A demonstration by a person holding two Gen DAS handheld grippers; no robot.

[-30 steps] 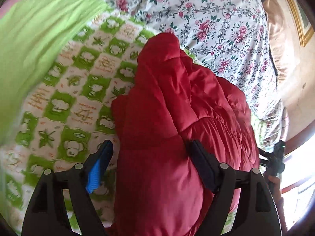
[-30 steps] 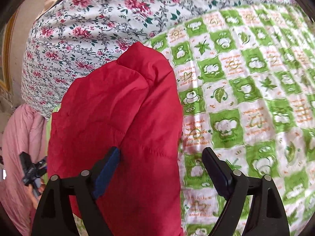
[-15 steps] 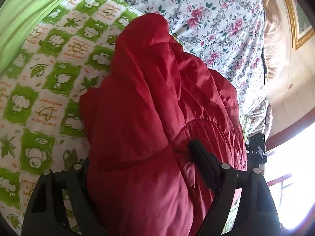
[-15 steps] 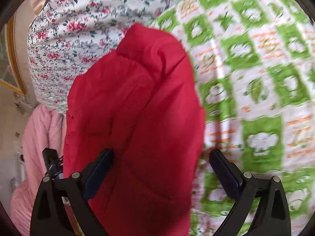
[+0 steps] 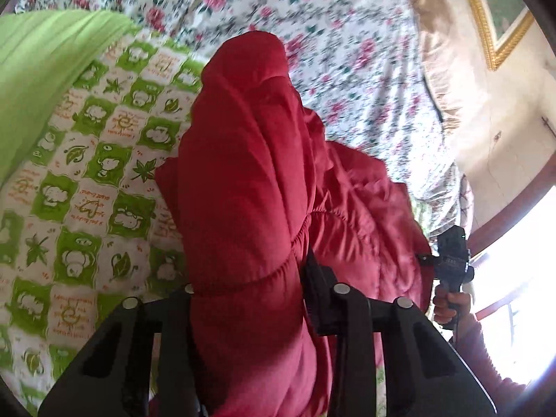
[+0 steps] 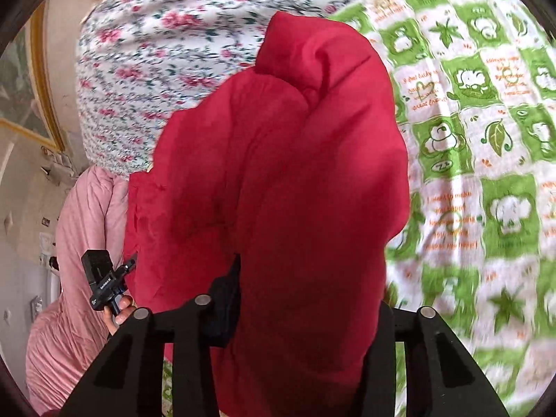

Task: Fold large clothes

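- Red padded jacket is clamped in the left gripper.
- Jacket is likewise pinched by the right gripper.
- Green-checked bedspread is seen beyond both.

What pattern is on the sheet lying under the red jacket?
A green-and-white check with cartoon animals, leaves and orange writing on the sheet, clearest in the right wrist view.

Left claw clamping red jacket
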